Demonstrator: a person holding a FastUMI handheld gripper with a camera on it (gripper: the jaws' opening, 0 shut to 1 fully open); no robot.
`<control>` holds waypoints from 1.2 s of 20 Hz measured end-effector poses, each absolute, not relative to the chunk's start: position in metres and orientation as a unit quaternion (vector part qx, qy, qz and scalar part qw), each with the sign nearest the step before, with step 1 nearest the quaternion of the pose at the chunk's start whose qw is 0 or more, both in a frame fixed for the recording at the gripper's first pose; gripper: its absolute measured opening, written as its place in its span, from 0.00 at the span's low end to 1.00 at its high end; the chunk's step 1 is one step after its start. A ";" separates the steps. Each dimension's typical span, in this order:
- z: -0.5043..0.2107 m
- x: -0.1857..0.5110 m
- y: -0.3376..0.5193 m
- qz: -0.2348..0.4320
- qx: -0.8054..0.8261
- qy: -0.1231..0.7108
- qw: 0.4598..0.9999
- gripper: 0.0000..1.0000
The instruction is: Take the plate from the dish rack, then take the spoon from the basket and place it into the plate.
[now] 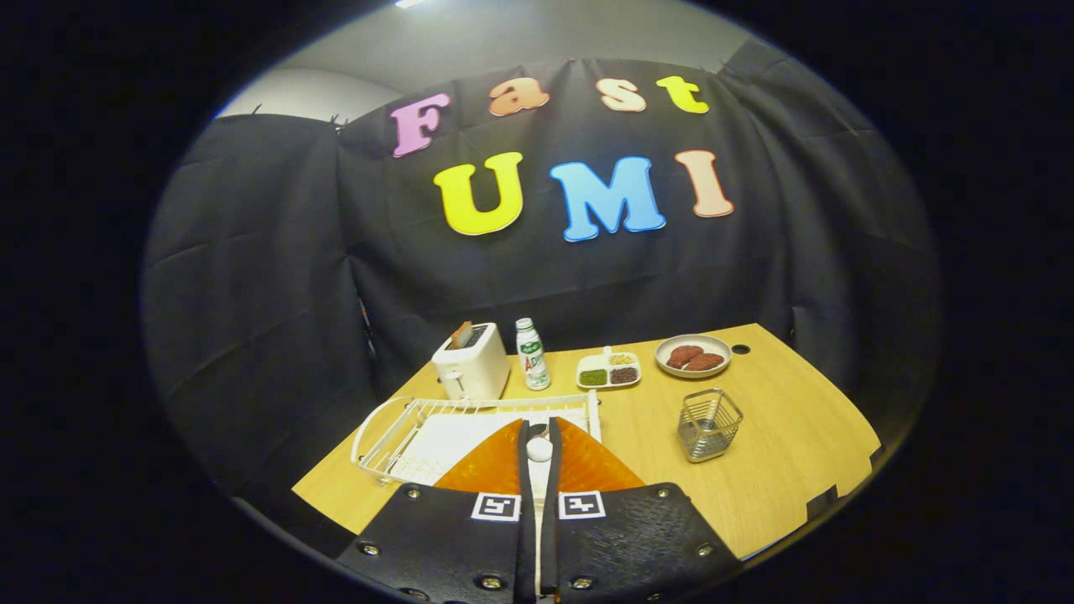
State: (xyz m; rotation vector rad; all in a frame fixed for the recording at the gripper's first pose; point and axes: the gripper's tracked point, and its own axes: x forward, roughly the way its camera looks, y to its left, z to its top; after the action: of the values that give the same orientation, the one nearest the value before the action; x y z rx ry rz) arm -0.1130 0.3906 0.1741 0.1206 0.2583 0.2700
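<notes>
My gripper (539, 424) is shut on the spoon (539, 450), whose pale rounded end shows in the narrow slit between the two fingers. Right under the fingers lies the orange ribbed plate (589, 463), showing on both sides of them. Just beyond and to the left of the plate stands the white wire dish rack (393, 429) with a white mat in it. The small metal wire basket (710, 424) stands upright on the table to the right of the fingers, with nothing showing inside it.
On the wooden table (789, 453), beyond the rack, stand a white toaster (471, 362), a small bottle (532, 354), a divided white dish of condiments (609, 369) and a round plate with reddish-brown food (693, 356). The table's front and right edges are close.
</notes>
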 end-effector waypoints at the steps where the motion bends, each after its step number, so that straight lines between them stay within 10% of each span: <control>1: 0.169 -0.121 0.401 0.147 0.056 0.132 0.979 0.02; 24: 0.053 -0.177 0.446 0.278 0.018 0.236 0.931 0.02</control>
State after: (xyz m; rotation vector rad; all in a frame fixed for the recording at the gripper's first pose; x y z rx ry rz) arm -0.1769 0.4456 0.0529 0.0370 0.4842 0.5695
